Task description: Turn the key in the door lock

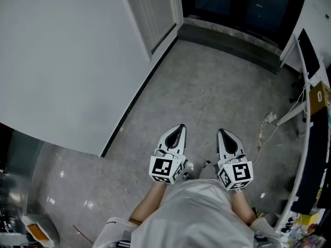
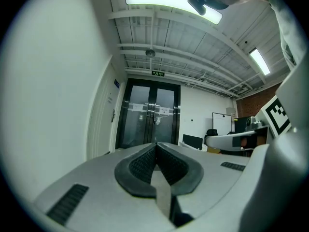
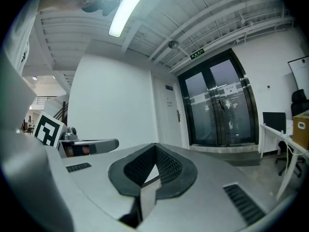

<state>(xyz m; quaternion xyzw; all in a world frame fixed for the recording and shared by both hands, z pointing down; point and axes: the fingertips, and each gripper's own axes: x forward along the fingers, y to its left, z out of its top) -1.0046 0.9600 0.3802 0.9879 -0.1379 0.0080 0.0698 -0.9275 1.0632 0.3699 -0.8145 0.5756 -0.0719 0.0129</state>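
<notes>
My left gripper (image 1: pixel 180 127) and right gripper (image 1: pixel 221 132) are held side by side at waist height over a grey floor, both pointing level toward the far doors. Both are shut with nothing between the pads, as the left gripper view (image 2: pixel 156 144) and right gripper view (image 3: pixel 155 145) show. A white door (image 1: pixel 154 9) stands in the left wall far ahead; its handle (image 3: pixel 178 116) shows small, also in the left gripper view (image 2: pixel 113 116). I see no key, and the lock is too small to make out. Dark glass double doors (image 2: pixel 150 120) close the corridor's end.
A white wall (image 1: pixel 62 61) runs along the left. A raised dark threshold (image 1: pixel 232 40) lies before the glass doors (image 3: pixel 219 105). At the right stand a white desk frame (image 1: pixel 305 102) with a monitor, and a cable (image 1: pixel 266 125) on the floor. Shelving clutter sits at the lower left (image 1: pixel 31 226).
</notes>
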